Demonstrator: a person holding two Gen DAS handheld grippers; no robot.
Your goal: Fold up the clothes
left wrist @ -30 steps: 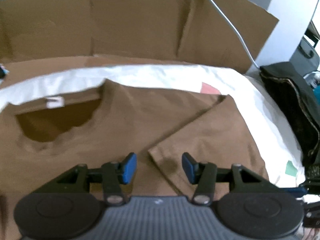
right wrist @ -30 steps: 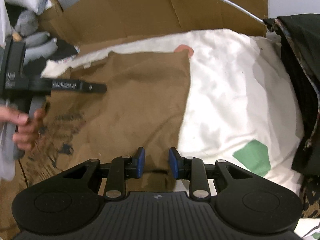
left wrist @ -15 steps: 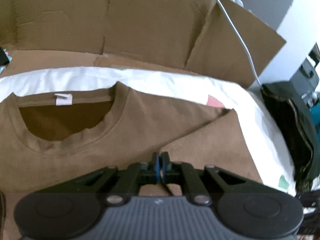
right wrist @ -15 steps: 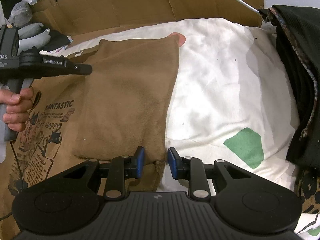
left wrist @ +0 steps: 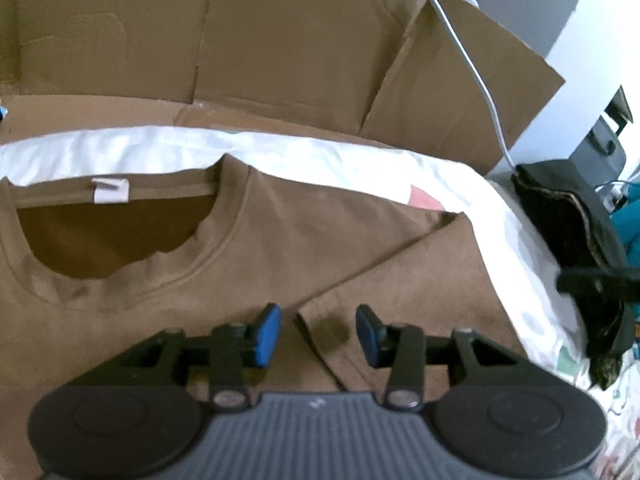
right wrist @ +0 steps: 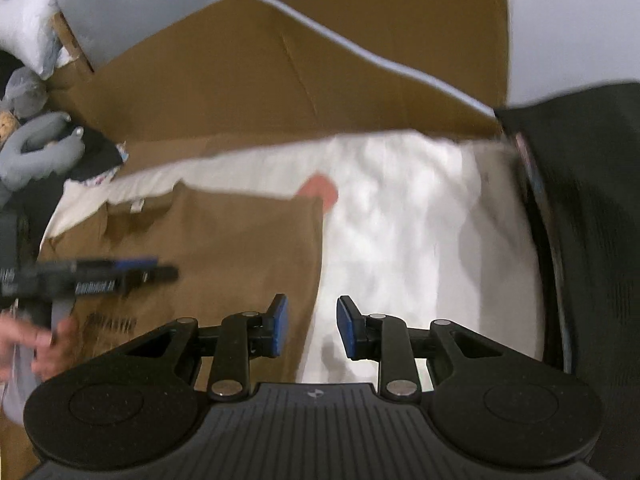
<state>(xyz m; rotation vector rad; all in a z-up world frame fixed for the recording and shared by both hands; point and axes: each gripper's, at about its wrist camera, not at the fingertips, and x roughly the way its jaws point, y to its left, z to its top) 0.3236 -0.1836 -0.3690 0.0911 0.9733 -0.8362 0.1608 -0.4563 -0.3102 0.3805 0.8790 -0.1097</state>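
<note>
The left gripper (left wrist: 318, 334) stands wide, its blue pads (left wrist: 266, 334) parted above the hemmed corner of a folded-in sleeve (left wrist: 400, 300) and gripping nothing. The right gripper (right wrist: 310, 330) is wide as well and empty, straddling the straight folded side edge of the brown T-shirt (right wrist: 240, 240). The shirt is soft, matte knit with a ribbed round collar (left wrist: 224, 240) and a small white neck tag (left wrist: 110, 191); it lies flat on a white sheet (right wrist: 420, 220), rumpled and printed with pink and green patches. To the right of the shirt's edge the sheet is bare as far as a pile of dark clothing (right wrist: 580, 200). Behind, creased brown cardboard (left wrist: 280, 40) stands as a wall, with a pale cable (left wrist: 476, 64) running across it. In the right wrist view the person's hand (right wrist: 36, 340), blurred, grips the left tool's handle over the shirt's printed front.
</note>
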